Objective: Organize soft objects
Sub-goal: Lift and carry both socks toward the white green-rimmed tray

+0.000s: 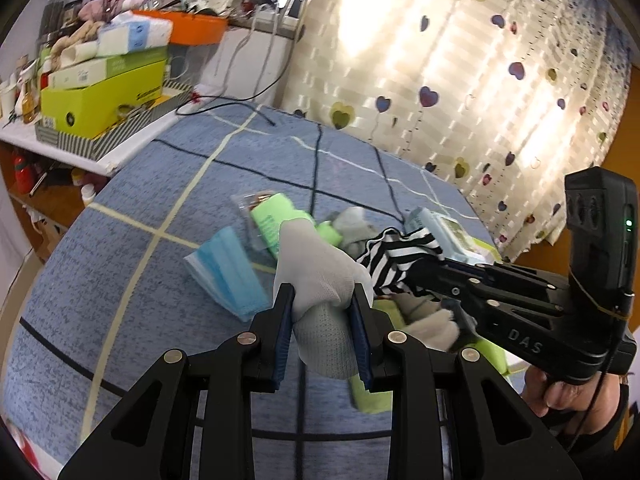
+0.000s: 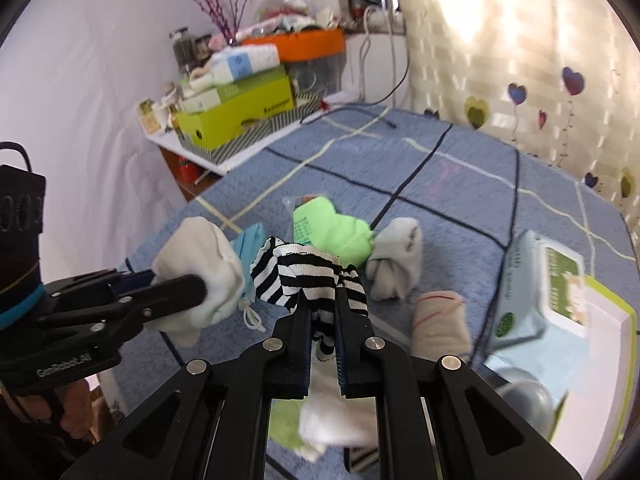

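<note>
wipes pack [image 2: 536, 292]: blurred | label unreadable | blue mask [image 2: 250, 242]: mostly hidden

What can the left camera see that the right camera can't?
Only the left camera shows most of the blue face mask; the right one catches just a corner of it. Only the right camera shows the beige rolled sock with a red stripe clearly. Both show the left gripper holding the white sock, the right gripper holding the striped sock, and the green sock.

The left gripper [image 1: 323, 300] is clamped on a white sock [image 1: 320, 268]. The right gripper [image 2: 323, 304] pinches a striped sock [image 2: 308, 276], both raised side by side.
</note>
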The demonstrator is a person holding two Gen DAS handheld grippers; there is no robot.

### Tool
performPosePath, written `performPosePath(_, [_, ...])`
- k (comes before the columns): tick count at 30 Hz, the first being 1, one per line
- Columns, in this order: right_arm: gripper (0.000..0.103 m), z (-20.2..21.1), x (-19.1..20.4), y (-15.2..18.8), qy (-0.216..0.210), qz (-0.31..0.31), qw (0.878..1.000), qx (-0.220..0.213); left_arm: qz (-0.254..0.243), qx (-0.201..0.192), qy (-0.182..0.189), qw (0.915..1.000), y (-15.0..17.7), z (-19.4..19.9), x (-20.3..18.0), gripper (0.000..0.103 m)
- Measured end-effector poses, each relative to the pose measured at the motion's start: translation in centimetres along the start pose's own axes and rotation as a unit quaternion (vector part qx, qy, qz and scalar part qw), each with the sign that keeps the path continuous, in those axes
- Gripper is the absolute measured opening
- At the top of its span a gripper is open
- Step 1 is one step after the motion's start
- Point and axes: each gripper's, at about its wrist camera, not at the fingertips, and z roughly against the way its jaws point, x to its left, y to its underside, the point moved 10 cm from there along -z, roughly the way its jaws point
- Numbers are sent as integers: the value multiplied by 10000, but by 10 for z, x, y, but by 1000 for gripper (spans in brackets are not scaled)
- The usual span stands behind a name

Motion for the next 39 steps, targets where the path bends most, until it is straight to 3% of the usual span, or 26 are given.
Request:
performPosePath(11, [10, 67, -37, 17, 280, -323, 9980, -465, -533, 9, 330, 9980, -1, -1, -68, 28])
performPosePath(23, [10, 138, -108, 45, 786, -937, 9881, -933, -1070, 110, 680, 9919, 3, -9, -144, 28])
performPosePath(39, [10, 175, -196, 107, 1394, -1754, 9699, -957, -1672, 392, 1094, 9790, 21, -32, -232, 28])
